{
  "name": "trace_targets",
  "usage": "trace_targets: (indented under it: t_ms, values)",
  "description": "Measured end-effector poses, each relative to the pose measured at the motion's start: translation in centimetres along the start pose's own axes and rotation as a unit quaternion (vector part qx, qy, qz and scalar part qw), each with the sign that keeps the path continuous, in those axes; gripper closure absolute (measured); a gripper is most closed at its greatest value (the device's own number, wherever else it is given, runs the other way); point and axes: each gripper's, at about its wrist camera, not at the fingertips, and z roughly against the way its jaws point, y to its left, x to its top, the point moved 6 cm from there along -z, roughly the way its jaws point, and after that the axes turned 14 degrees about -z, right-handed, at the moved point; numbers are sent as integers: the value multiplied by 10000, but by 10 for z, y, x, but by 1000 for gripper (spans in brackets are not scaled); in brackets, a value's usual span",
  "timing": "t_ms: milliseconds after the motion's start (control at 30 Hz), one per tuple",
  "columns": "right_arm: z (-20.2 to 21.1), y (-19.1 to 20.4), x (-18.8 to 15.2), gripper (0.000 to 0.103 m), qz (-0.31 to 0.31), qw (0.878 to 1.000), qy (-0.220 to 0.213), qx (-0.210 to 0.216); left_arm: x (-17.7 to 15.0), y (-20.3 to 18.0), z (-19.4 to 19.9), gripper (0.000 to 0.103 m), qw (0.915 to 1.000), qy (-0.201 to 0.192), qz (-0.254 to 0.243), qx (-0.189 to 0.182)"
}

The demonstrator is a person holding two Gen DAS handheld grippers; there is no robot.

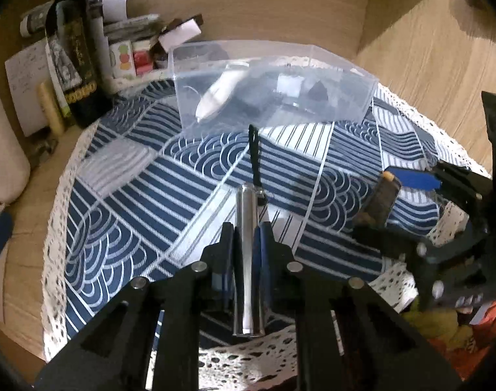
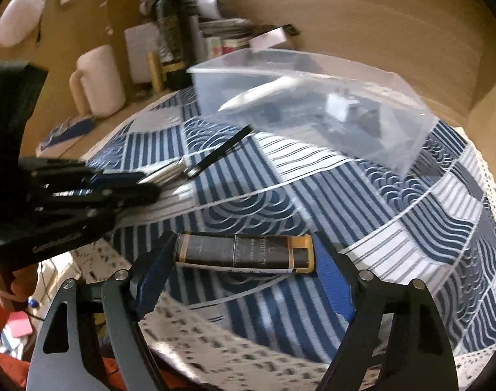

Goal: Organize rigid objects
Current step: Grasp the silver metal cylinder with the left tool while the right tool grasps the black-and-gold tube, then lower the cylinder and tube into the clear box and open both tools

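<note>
Silver metal tube (image 1: 248,254) was clenched in your left gripper (image 1: 247,241), dark lighter (image 2: 244,254) sat crosswise between your right gripper (image 2: 244,277) fingers above the cloth (image 1: 150,195); you needed to carry both level into the clear box (image 1: 270,84)

A slim silver metal cylinder (image 1: 247,254) with a black cord (image 1: 255,159) at its far end lies lengthwise, clamped between two fingers. A dark brown tube (image 2: 244,253) with a gold cap lies crosswise, pinched end to end between two blue pads. Beyond them a clear plastic box (image 1: 352,97) stands on the patterned cloth, holding a white pen-like object (image 1: 221,93) and small dark items.
</note>
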Motion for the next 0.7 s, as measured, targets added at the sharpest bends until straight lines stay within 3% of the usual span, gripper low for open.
trace_targets:
  t_ms: [433,700]
  values:
    - [44,-28,73,23,-261,9944,-1020,-125,79,3,48,88,9948,-1010,-89,10]
    - [53,-31,107,23,-317,9904,-1338,-103,126,19,66,88,9889,-1481,-85,52]
